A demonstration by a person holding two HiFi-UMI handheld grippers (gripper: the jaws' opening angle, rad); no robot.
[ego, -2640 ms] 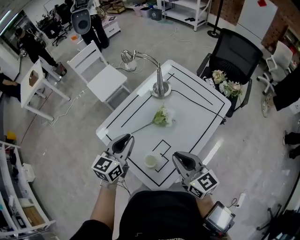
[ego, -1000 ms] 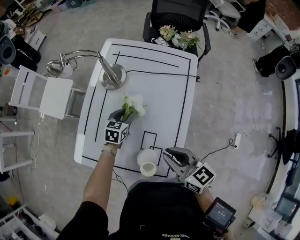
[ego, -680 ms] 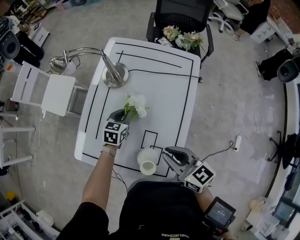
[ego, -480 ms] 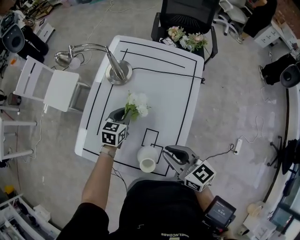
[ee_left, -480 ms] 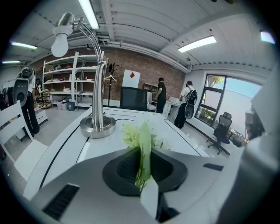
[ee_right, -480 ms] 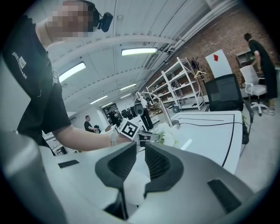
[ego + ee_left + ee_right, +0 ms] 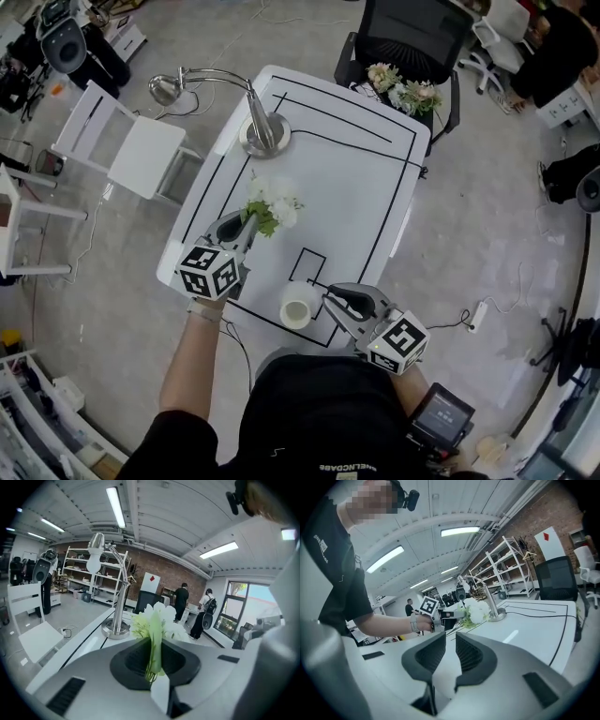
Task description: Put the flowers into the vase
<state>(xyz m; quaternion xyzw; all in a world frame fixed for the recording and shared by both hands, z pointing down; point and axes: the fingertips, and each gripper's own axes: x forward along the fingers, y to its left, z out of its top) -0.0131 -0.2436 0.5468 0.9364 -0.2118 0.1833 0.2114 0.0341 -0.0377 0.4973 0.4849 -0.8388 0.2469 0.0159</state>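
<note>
flower [image 7: 273,208]: white ruffled petals bunching into a soft rounded head, green leaves under it, thin green stem [image 7: 153,654]. vase [image 7: 300,306]: small white cylinder, smooth, mouth facing up, standing upright at the near edge of the table [image 7: 349,184]. table: white, flat, glossy, rounded corners, black-taped outlines running over it, with a small taped rectangle [image 7: 307,265] just beside the vase.

left gripper [image 7: 246,217]: jaws have just been closing and are now clamping the stem. flower head is sticking out past the tips. it's holding the flower up off the table, over the left half, between the lamp [image 7: 263,139] base and the vase.

right gripper [image 7: 332,299]: jaws sitting nearly together, only a thin slit, nothing in it. hovering just right of the vase, not touching it.

around: chrome gooseneck lamp with a round base standing at the table's far left. white chair [image 7: 131,150] standing left of the table. black mesh office chair [image 7: 412,37] sitting at the far end, carrying another bunch of flowers [image 7: 403,91], pale pink and white. only bare tabletop and the taped rectangle lying between the held flower and the vase.
</note>
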